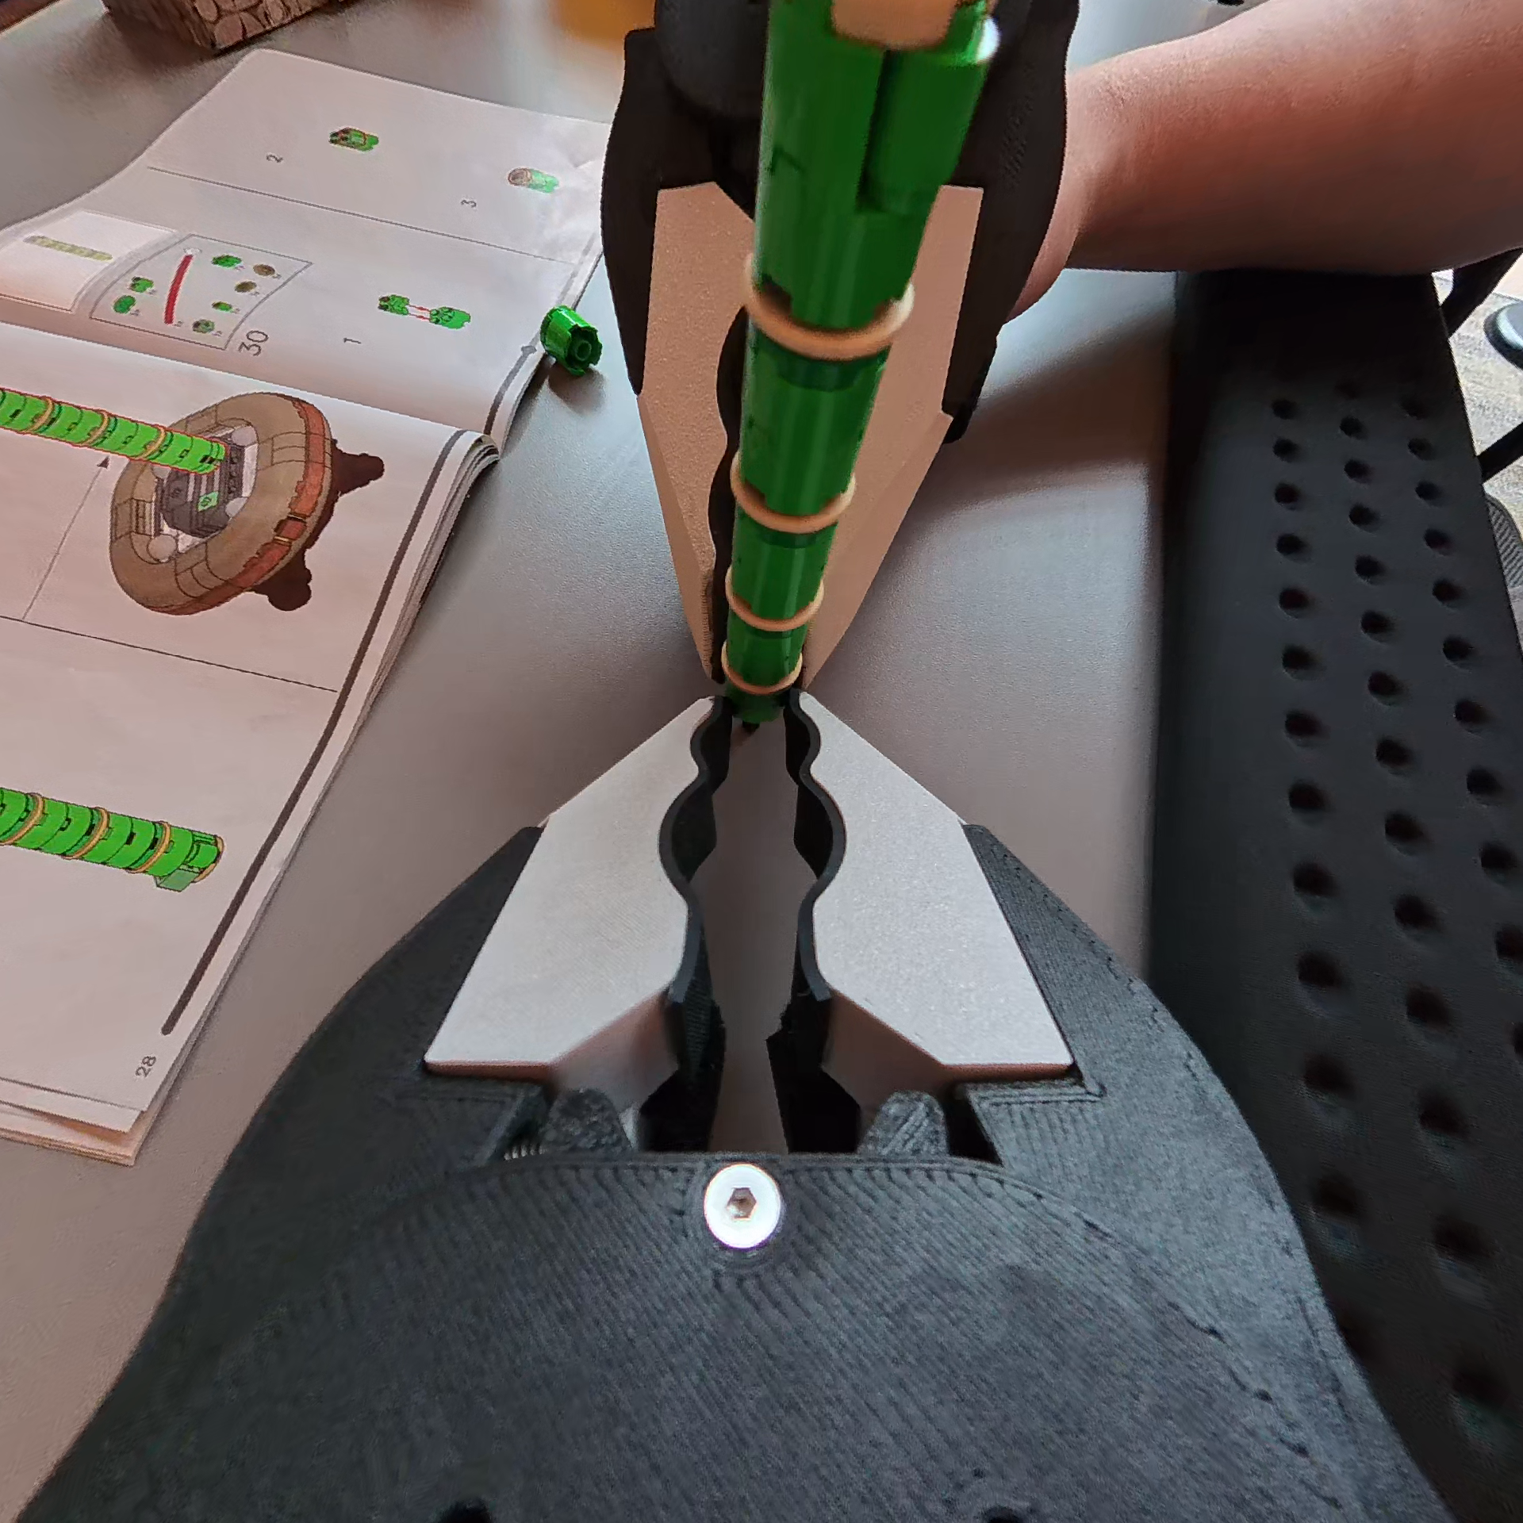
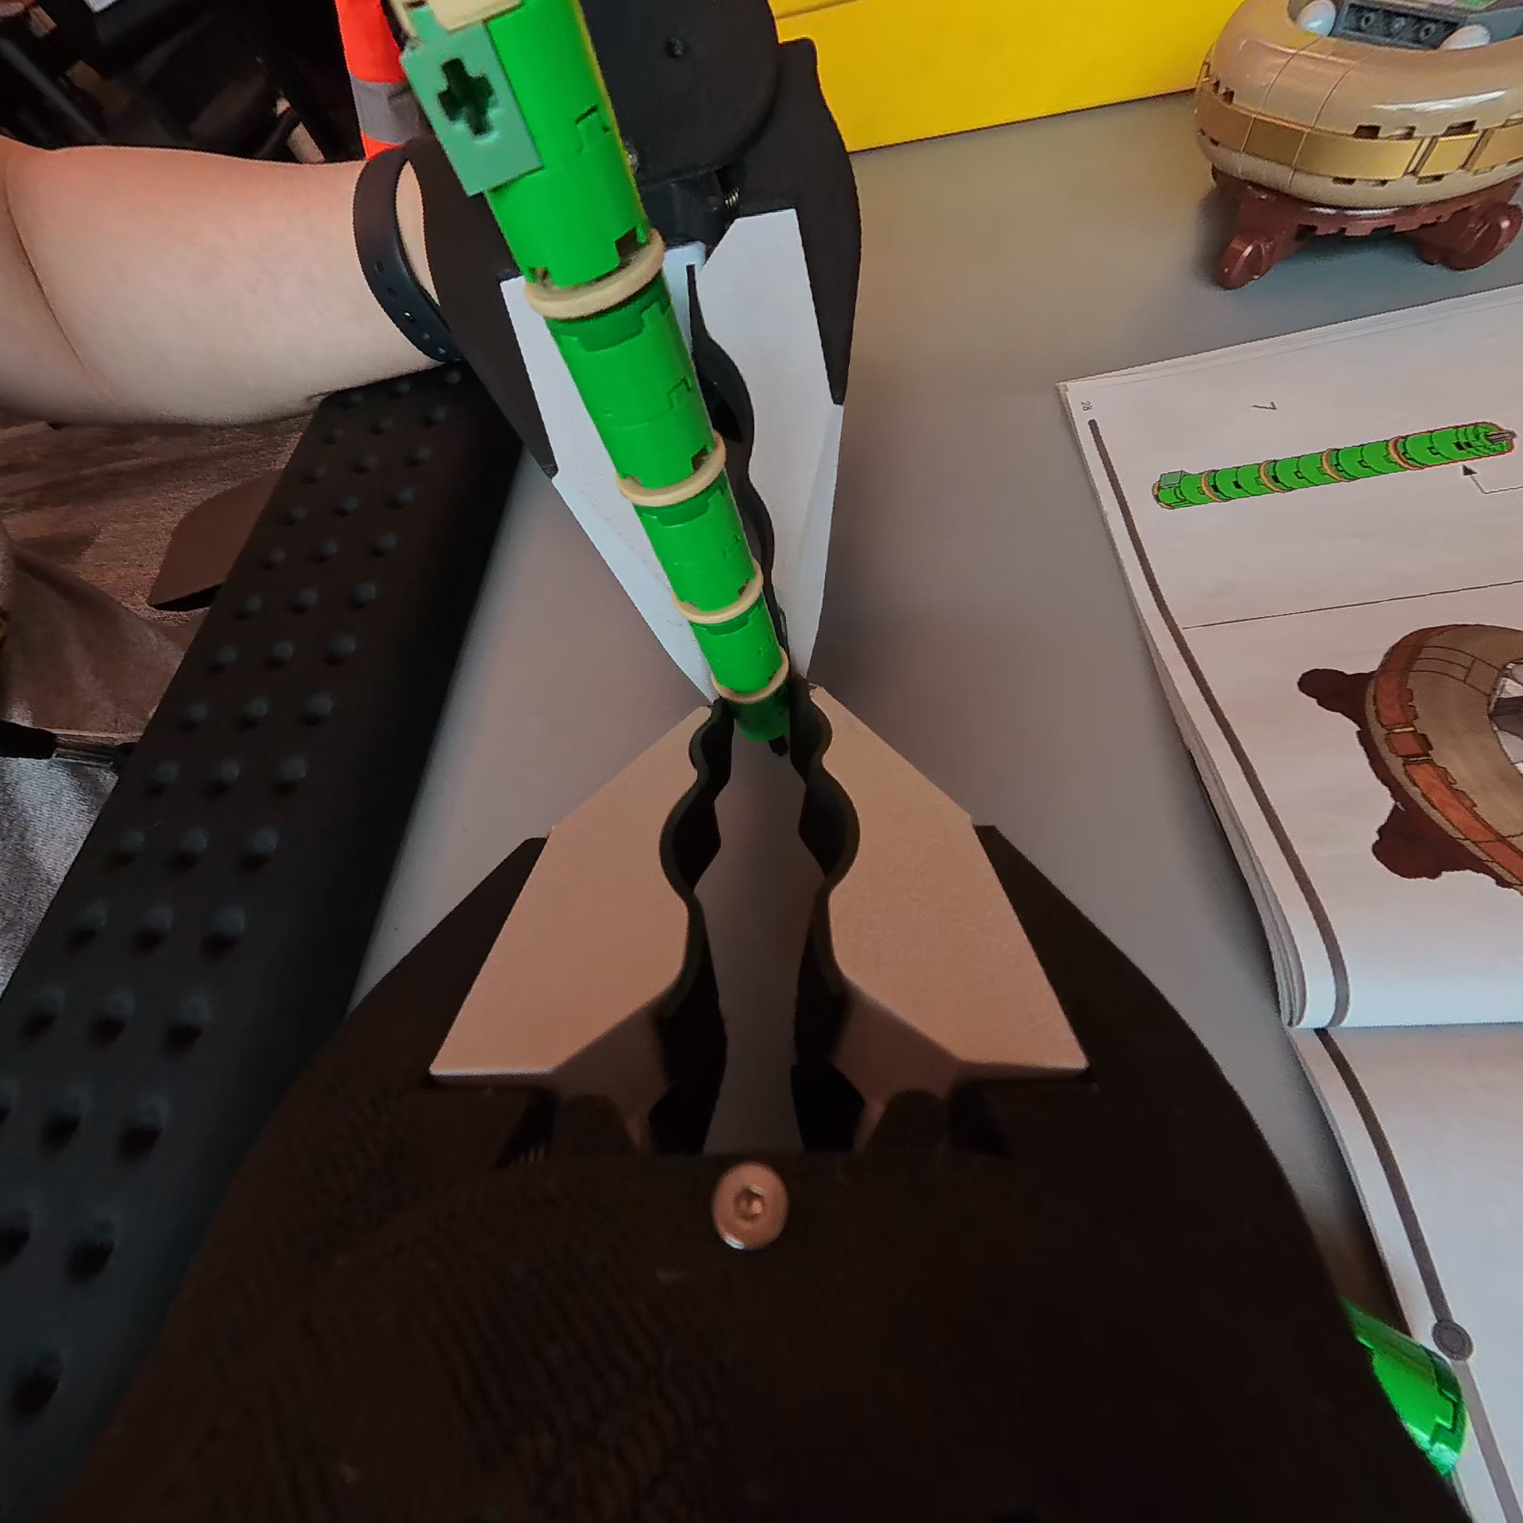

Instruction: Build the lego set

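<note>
A green Lego stalk point(image 1: 812, 395) made of round bricks with tan rings stands steeply over the grey table. Its lower end sits where both grippers meet tip to tip. My left gripper point(image 1: 752, 710) is shut on that lower end. My right gripper point(image 2: 762, 715) is shut on the same end from the opposite side, and it shows beyond the stalk in the left wrist view point(image 1: 754, 672). The stalk point(image 2: 651, 428) has a pale green cross-hole brick point(image 2: 466, 115) at its top. A loose green round brick point(image 1: 570, 340) lies by the open instruction booklet point(image 1: 247, 626).
The booklet point(image 2: 1286, 742) lies right of my right gripper. A tan round pot model on brown feet point(image 2: 1360, 140) stands at the back right, by a yellow box point(image 2: 989, 66). A black perforated chair part point(image 1: 1335, 742) borders the table. A person's forearm point(image 1: 1277, 148) holds each gripper. A green piece point(image 2: 1409, 1393) shows at the lower right.
</note>
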